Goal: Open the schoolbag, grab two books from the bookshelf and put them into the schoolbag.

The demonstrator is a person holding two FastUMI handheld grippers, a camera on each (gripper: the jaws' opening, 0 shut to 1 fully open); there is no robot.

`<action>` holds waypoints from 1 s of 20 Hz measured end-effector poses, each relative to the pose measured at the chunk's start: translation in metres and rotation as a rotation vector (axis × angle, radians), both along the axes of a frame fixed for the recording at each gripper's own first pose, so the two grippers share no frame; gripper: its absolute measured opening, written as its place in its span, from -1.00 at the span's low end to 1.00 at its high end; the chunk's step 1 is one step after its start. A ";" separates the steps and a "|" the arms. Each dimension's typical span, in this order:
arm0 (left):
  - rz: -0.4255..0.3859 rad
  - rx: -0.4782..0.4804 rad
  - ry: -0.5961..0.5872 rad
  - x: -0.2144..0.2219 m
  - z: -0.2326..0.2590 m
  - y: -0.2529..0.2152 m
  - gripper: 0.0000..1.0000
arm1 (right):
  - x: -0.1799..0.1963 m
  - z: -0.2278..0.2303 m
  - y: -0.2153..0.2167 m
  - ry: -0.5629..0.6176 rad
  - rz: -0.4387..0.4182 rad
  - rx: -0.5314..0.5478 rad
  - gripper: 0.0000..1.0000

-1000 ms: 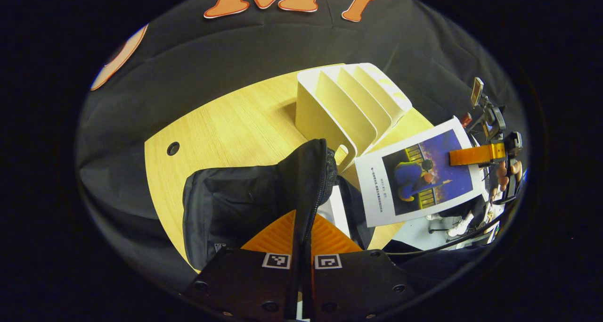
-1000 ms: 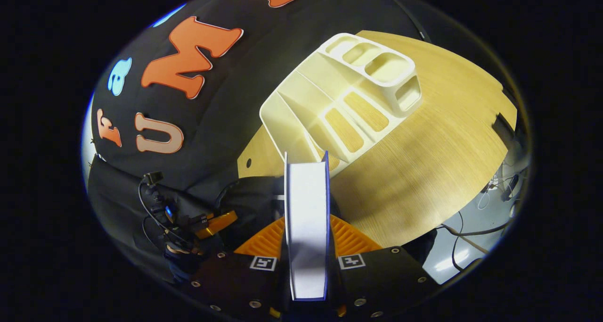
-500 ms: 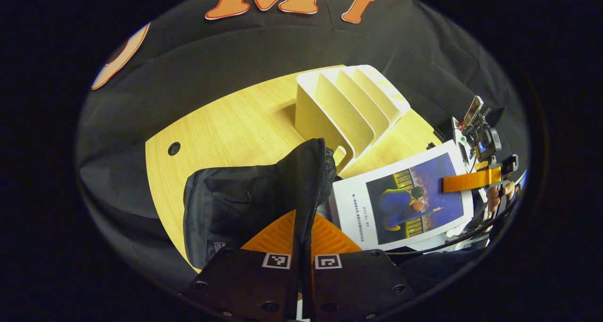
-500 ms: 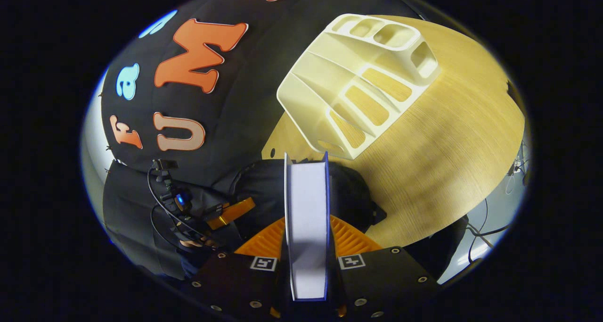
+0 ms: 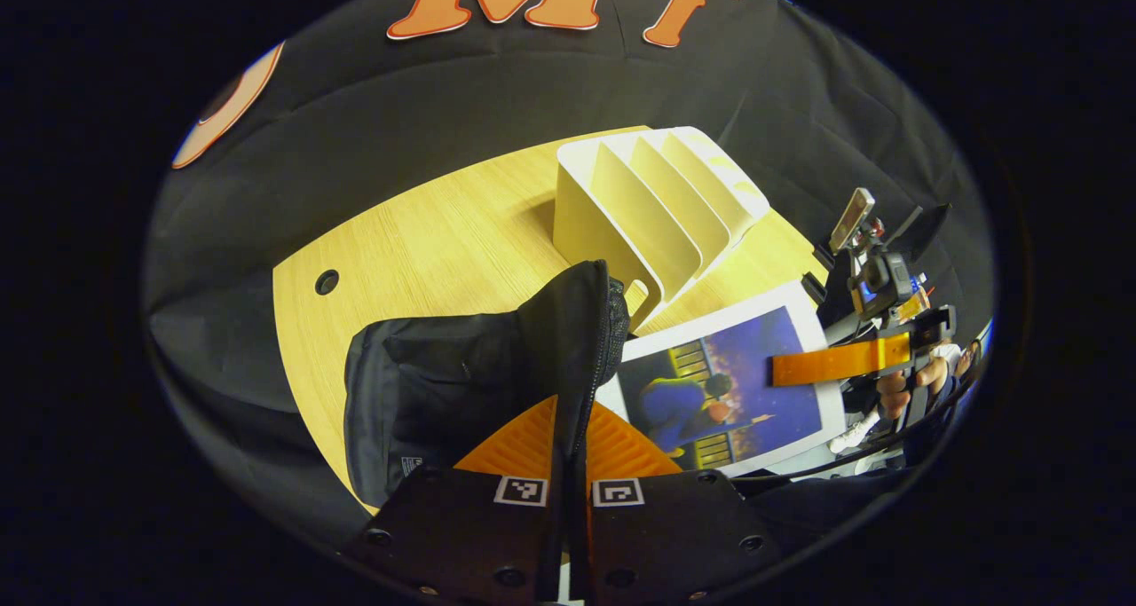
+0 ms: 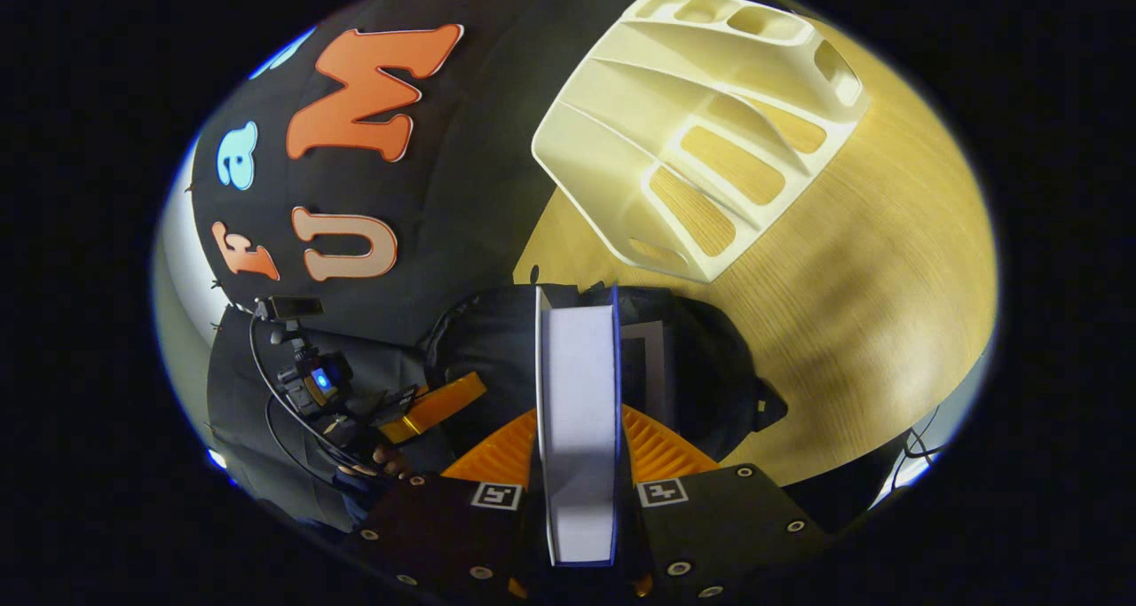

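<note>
A light wooden table (image 5: pixel 426 233) with a small round hole (image 5: pixel 327 281) near its edge.

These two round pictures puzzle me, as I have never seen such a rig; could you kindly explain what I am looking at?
No robot here: a person holds a two-finger gripper in each hand, and a fisheye camera rides on each.

In the left gripper view, the left gripper pinches the edge of a black schoolbag, holding it open on the wooden table. Farther off is the right gripper carrying a book.

In the right gripper view, the same book sits edge-on between the fingers, above the schoolbag's mouth, where another book is already inside. The white bookshelf stands behind.
</note>
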State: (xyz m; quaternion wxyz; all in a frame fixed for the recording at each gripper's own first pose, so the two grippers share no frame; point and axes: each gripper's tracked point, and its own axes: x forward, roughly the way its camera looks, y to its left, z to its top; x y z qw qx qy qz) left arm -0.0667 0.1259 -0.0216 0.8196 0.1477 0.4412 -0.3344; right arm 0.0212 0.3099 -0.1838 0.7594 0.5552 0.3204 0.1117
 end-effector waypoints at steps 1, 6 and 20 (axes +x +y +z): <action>0.002 -0.001 0.000 0.000 0.000 0.000 -0.91 | 0.004 -0.004 0.002 0.000 -0.005 0.010 -0.34; 0.020 -0.001 -0.010 0.000 0.006 0.001 -0.91 | 0.028 -0.024 0.020 0.002 -0.023 0.039 -0.34; -0.057 -0.023 -0.032 -0.018 0.018 -0.020 -0.91 | 0.061 -0.039 0.077 -0.085 -0.046 0.113 -0.34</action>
